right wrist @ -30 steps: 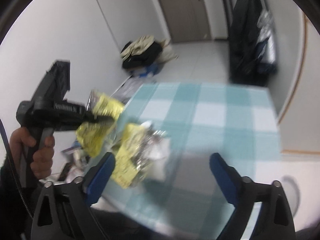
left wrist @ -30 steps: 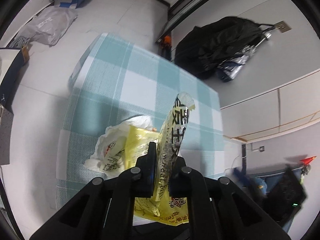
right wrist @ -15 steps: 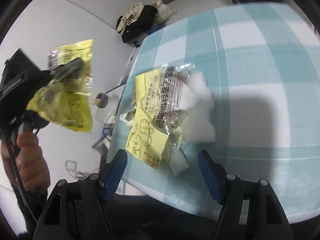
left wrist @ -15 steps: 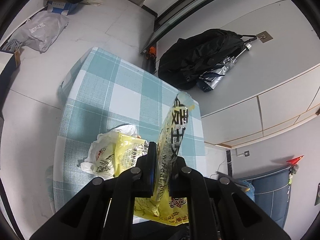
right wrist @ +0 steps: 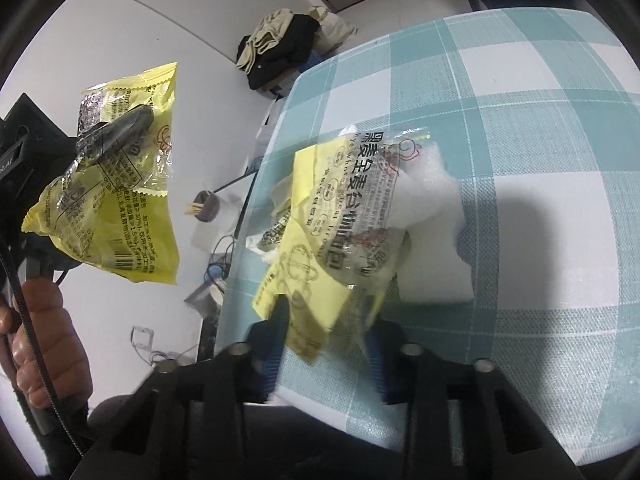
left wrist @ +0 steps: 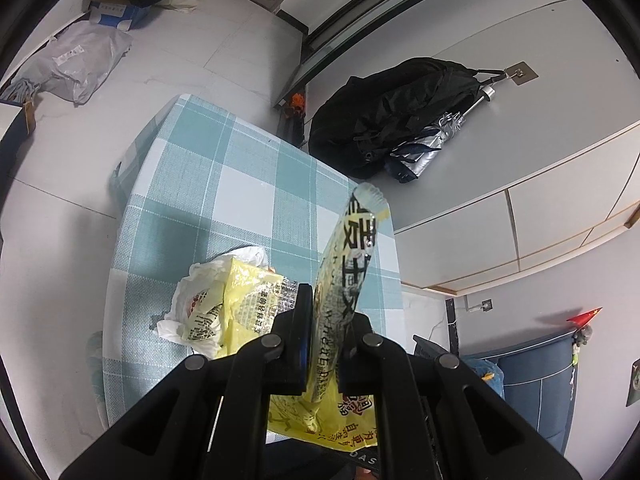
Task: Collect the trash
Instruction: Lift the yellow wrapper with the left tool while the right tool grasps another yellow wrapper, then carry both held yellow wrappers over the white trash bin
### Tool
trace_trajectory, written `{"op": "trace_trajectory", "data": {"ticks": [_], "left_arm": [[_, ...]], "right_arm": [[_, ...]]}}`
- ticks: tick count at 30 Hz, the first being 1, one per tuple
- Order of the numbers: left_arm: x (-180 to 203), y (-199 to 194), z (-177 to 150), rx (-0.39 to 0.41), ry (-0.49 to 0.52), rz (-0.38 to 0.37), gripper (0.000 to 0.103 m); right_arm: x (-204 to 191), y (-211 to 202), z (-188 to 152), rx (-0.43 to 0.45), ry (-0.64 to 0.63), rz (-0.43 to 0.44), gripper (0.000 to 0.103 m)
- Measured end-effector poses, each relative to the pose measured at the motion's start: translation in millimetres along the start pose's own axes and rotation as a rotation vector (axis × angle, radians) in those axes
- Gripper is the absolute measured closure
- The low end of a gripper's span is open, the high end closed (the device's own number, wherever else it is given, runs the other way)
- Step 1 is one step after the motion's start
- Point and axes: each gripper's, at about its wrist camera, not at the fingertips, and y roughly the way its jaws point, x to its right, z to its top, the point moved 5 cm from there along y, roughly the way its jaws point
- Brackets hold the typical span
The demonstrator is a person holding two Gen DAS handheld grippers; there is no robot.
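On the left, our left gripper [left wrist: 325,328] holds a yellow wrapper [right wrist: 116,184] clamped in the air. To the right, our right gripper [right wrist: 326,328] is closing on the second wrapper [right wrist: 340,208], lying over white tissue [right wrist: 432,232] at the table's [right wrist: 540,100] near edge. Next we lift once the grip feels firm.

My right gripper [right wrist: 326,332] comes down from above the checked table [right wrist: 540,140] to the yellow wrapper [right wrist: 320,216] at its near edge, and its jaws are closing around the wrapper's lower end.
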Motion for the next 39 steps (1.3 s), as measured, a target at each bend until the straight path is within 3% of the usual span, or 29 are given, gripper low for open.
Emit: {"op": "trace_trajectory", "data": {"ticks": [4, 7, 16, 23, 30, 39], "left_arm": [[0.4, 0.2, 0.3, 0.002, -0.004, 0.000, 0.097], [0.0, -1.6, 0.2, 0.011, -0.007, -0.003, 0.097], [7.4, -6.1, -0.6, 0.043, 0.032, 0.010, 0.097], [29.4, 2.2, -8.6, 0.037, 0.091, -0.004, 0.097], [94.3, 20.5, -18.2, -0.003, 0.199, -0.020, 0.097], [201.1, 78.8, -47.0, -0.100, 0.307, -0.124, 0.097]], "right_arm": [[-3.3, -9.1, 1.4, 0.027, -0.016, 0.010, 0.096], [-11.1, -17.8, 2.7, 0.054, -0.048, 0.017, 0.101], [-28.9, -66.3, 8.7, 0.159, -0.129, 0.032, 0.102], [-25.9, -133.3, 9.6, 0.259, -0.199, -0.008, 0.103], [-4.9, -232.4, 2.4, 0.402, -0.203, -0.076, 0.103], [58.7, -344.6, -18.8, 0.554, -0.115, -0.158, 0.103]]}}
